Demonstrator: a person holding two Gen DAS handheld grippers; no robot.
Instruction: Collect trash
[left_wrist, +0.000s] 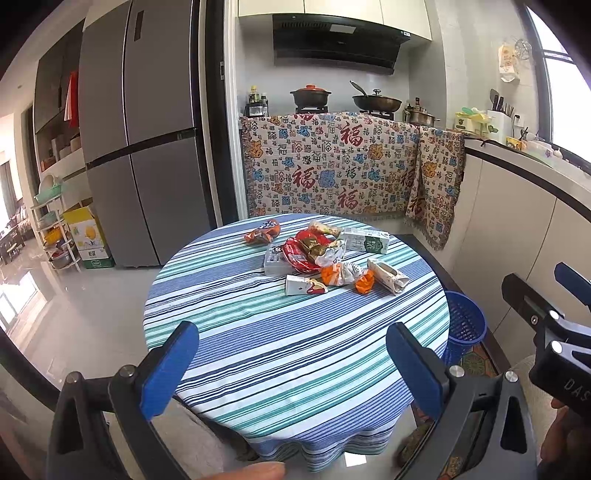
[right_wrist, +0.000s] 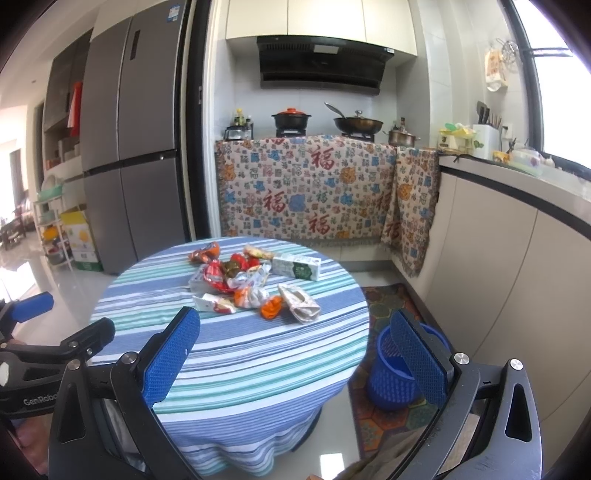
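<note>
A pile of trash lies at the far middle of the round striped table (left_wrist: 258, 332) (right_wrist: 258, 354): a green-white milk carton (left_wrist: 365, 240) (right_wrist: 295, 267), a red wrapper (left_wrist: 303, 254) (right_wrist: 214, 275), an orange snack bag (left_wrist: 262, 233) (right_wrist: 203, 253), a small carton (left_wrist: 304, 286) (right_wrist: 216, 303) and a crumpled paper box (left_wrist: 388, 276) (right_wrist: 300, 303). My left gripper (left_wrist: 293, 369) hovers open over the table's near edge, with nothing in it. My right gripper (right_wrist: 295, 356) is also open and holds nothing, well short of the pile. A blue mesh bin (left_wrist: 463, 325) (right_wrist: 391, 373) stands on the floor right of the table.
A grey fridge (left_wrist: 140, 147) stands at the left, with a shelf rack (left_wrist: 55, 229) beside it. Behind the table is a cloth-draped stove counter (left_wrist: 332, 166). A white counter (right_wrist: 517, 221) runs along the right, above a patterned rug (right_wrist: 388, 302).
</note>
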